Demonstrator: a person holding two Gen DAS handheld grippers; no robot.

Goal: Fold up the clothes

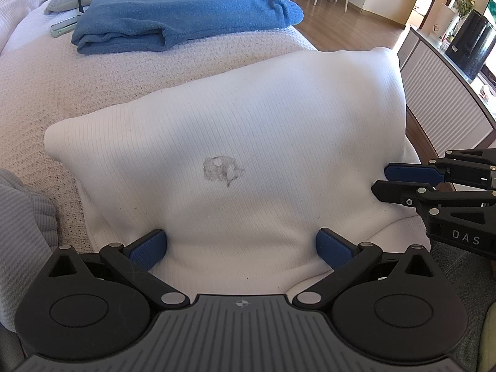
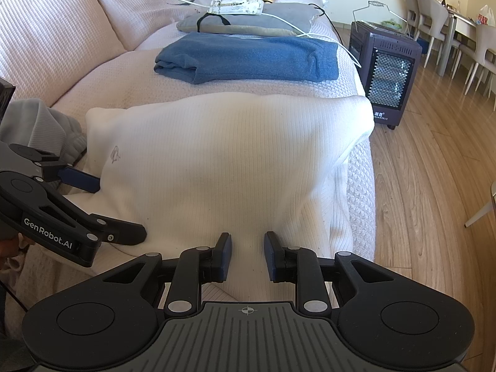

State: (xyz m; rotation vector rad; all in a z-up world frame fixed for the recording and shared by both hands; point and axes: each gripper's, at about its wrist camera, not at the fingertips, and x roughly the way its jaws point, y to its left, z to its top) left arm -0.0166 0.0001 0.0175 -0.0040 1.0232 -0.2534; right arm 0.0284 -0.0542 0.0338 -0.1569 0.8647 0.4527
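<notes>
Lying at nine o'clock, a grey ribbed garment (image 1: 21, 217) borders the white ribbed knit garment (image 1: 235, 142) spread across the pale waffle-weave sofa cover (image 1: 93, 71). Left gripper (image 1: 241, 246) has fingers spread wide; right gripper (image 2: 247, 255), at three o'clock, has jaws narrowly parted, fabric between. Folded blue fleece (image 1: 186, 15) lies at twelve.

left wrist: close, angled down | right wrist: likewise | shared: white garment (image 1: 235, 130) (image 2: 223, 155)

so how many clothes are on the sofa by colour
white: 1, the ribbed white garment spread in front of both grippers
blue: 1, the folded blue garment further along the sofa
grey: 1, a bunched grey garment at the near end
total: 3
</notes>
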